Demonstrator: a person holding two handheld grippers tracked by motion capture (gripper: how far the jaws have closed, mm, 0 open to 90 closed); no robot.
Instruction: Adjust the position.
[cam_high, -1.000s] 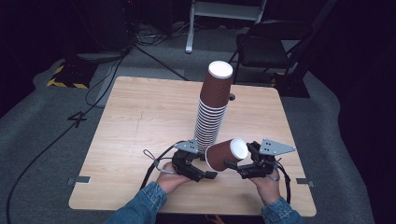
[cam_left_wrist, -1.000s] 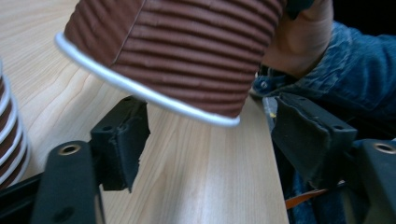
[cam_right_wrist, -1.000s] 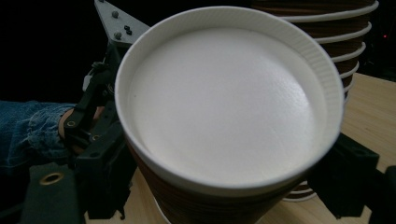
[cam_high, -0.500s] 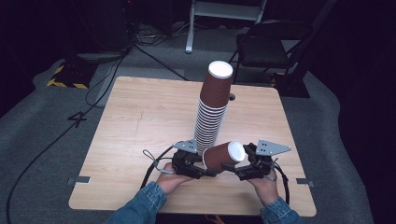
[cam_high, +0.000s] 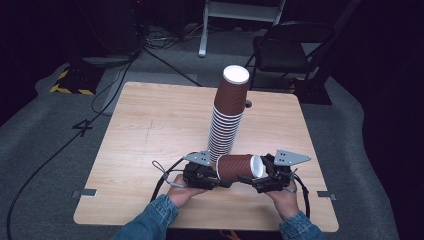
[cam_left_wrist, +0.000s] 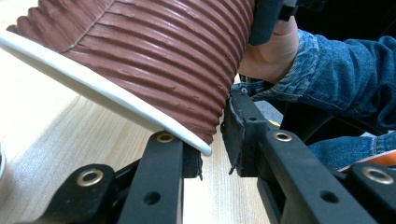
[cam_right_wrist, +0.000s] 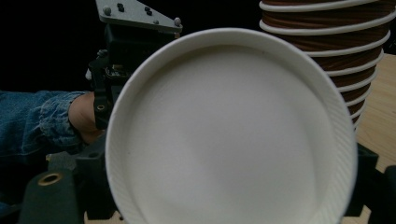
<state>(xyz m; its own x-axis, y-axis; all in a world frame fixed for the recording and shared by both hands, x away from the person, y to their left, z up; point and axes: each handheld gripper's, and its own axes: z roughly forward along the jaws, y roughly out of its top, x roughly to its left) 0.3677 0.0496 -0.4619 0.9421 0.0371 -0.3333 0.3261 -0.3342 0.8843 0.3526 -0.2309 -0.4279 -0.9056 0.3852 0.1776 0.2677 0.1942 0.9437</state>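
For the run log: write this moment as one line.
left gripper: jaws just closed on cup | right gripper: shut on cup | stack: upright behind

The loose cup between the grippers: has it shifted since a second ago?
Yes. The cup has moved slightly left, toward the base of the cup stack, as the left gripper jaws have just been closing on it.

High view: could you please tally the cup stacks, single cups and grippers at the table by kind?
Cup stack: 1
Single cup: 1, held sideways
Grippers: 2, the left gripper, whose jaws have just been closing on the single cup, and the right gripper
Total: 4
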